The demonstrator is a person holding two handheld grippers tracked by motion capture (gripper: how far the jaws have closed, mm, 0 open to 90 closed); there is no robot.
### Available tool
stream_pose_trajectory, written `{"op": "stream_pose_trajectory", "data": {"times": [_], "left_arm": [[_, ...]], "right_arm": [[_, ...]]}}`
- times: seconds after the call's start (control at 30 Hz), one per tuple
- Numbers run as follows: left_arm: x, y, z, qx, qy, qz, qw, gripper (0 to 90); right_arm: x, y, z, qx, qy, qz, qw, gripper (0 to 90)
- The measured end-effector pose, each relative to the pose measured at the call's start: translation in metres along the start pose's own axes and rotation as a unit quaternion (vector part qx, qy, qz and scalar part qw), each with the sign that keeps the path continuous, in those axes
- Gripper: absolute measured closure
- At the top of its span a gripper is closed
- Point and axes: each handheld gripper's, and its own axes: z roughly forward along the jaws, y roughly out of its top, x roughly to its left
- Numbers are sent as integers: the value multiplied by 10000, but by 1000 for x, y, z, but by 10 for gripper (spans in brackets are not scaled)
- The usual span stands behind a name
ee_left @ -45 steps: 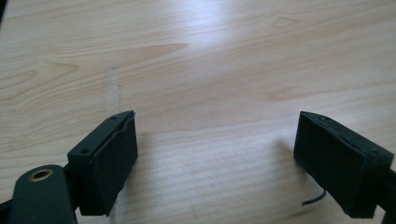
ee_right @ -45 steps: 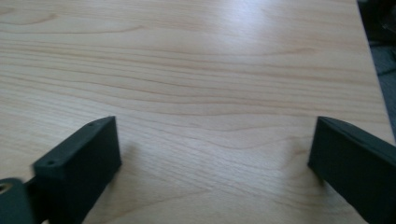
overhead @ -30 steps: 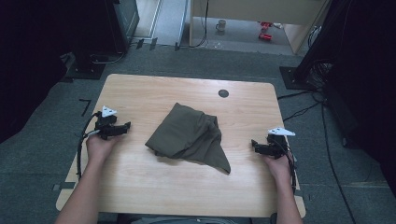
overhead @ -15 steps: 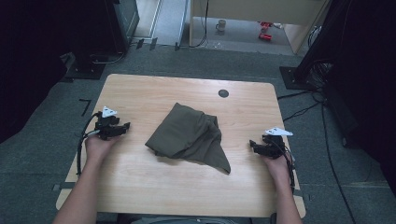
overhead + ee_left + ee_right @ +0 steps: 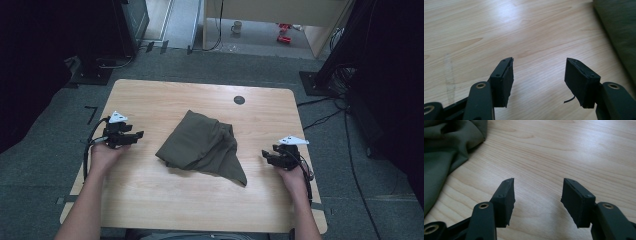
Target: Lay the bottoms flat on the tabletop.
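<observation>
A crumpled olive-green cloth (image 5: 200, 147) lies in the middle of the wooden table (image 5: 165, 100), with one corner trailing toward the front right. My left gripper (image 5: 139, 135) hovers left of the cloth and points at it. Its jaws stand open and have just been opening, with bare wood between them (image 5: 539, 75). The cloth's edge (image 5: 621, 32) shows at the right of that view. My right gripper (image 5: 265, 156) sits right of the cloth, jaws open though just closing, nothing between them (image 5: 537, 195). Cloth folds (image 5: 446, 150) lie ahead to its left.
A black round grommet (image 5: 239, 99) sits in the tabletop near the far edge. Cables (image 5: 325, 117) run over the carpet to the right, dark equipment stands at the back left, and a mug (image 5: 235, 27) is on the floor beyond.
The left gripper has lifted a little above the table. The right gripper has edged slightly toward the cloth. The cloth lies as before.
</observation>
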Motion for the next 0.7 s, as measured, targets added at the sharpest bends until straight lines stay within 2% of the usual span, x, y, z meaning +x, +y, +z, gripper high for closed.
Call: {"op": "stream_pose_trajectory", "data": {"times": [0.17, 0.47, 0.57, 0.7], "left_arm": [[-14, 9, -4, 8, -205, 166, 9997, 386], [-33, 24, -11, -133, -529, 220, 9983, 378], [-43, 31, -13, -157, -518, 381, 9978, 370], [-55, 39, -14, -189, -698, 490, 9962, 367]], "right_arm": [[11, 5, -1, -3, 94, -141, 9999, 447], [26, 10, 0, 1, 329, -201, 9993, 472], [32, 12, -1, -64, 394, -208, 9990, 479], [42, 15, -3, -131, 478, -258, 9984, 490]]}}
